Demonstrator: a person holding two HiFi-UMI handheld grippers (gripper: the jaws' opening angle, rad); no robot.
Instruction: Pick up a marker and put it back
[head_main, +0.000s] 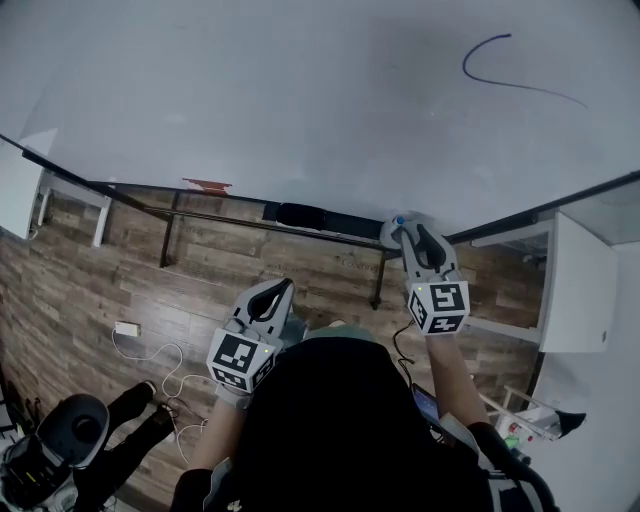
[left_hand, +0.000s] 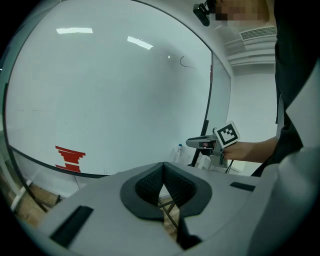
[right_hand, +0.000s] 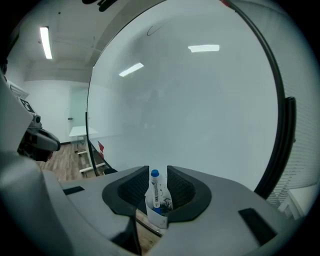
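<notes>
A: Step in hand?

B: Hard to call: either the grasp or the release. Right gripper (right_hand: 156, 168) up at the lower edge of the whiteboard (head_main: 300, 100), jaws spread to either side of the marker (right_hand: 155, 190). Marker upright between them, blue cap on top. No firm pinch to be seen; pads just beside the barrel.

A: Advice for doing it well?

B: If picking up: centre the barrel between the pads, close on the body below the cap, then lift straight up and clear of the rim. If putting back: open wide and draw straight back, without nudging the cap or tipping anything.

A: And the container?

B: Small white holder (right_hand: 159, 220) at the foot of the board, carrying that one marker with its lower end sunk inside. Nothing else visible in it. Dark scribbles on its inner wall, probably ink.

A: The other side?

B: Left gripper (left_hand: 163, 164) held lower, well apart from the holder, jaws pressed together on nothing. Best kept there, out of the way.
</notes>
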